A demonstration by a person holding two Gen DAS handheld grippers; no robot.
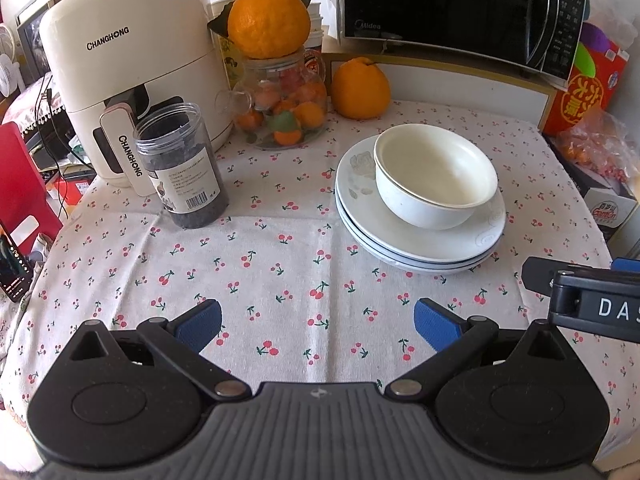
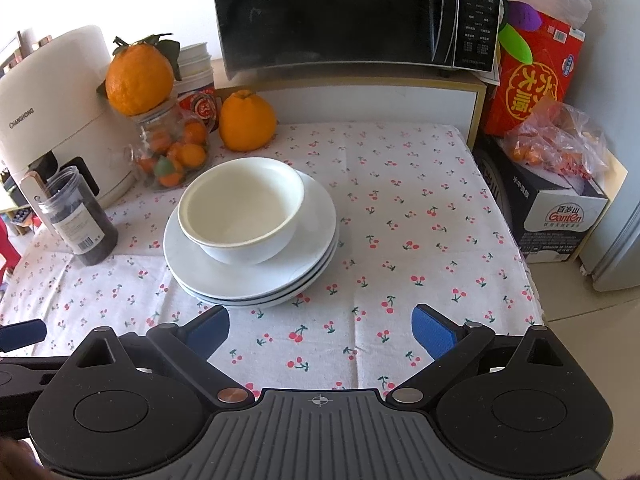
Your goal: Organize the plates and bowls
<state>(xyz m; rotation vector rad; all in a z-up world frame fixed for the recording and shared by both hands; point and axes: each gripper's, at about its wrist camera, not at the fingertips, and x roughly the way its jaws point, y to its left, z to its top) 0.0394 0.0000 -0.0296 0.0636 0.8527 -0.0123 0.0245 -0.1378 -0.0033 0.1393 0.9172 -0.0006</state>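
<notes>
A white bowl (image 1: 436, 176) (image 2: 242, 210) sits upright on a stack of white plates (image 1: 420, 240) (image 2: 256, 276) on the cherry-print tablecloth. My left gripper (image 1: 318, 326) hovers open over bare cloth, in front of and left of the stack, with nothing between its blue pads. My right gripper (image 2: 320, 330) is open too, in front of and just right of the stack, holding nothing. Part of the right gripper's black body (image 1: 588, 300) shows at the right edge of the left wrist view.
A white air fryer (image 1: 128, 68), a dark jar (image 1: 184, 164) and a glass jar of small oranges (image 1: 286, 108) topped by a big orange stand at the back left. Another orange (image 1: 360, 88) and a microwave (image 2: 352, 12) are behind. Boxes (image 2: 560, 208) crowd the right edge.
</notes>
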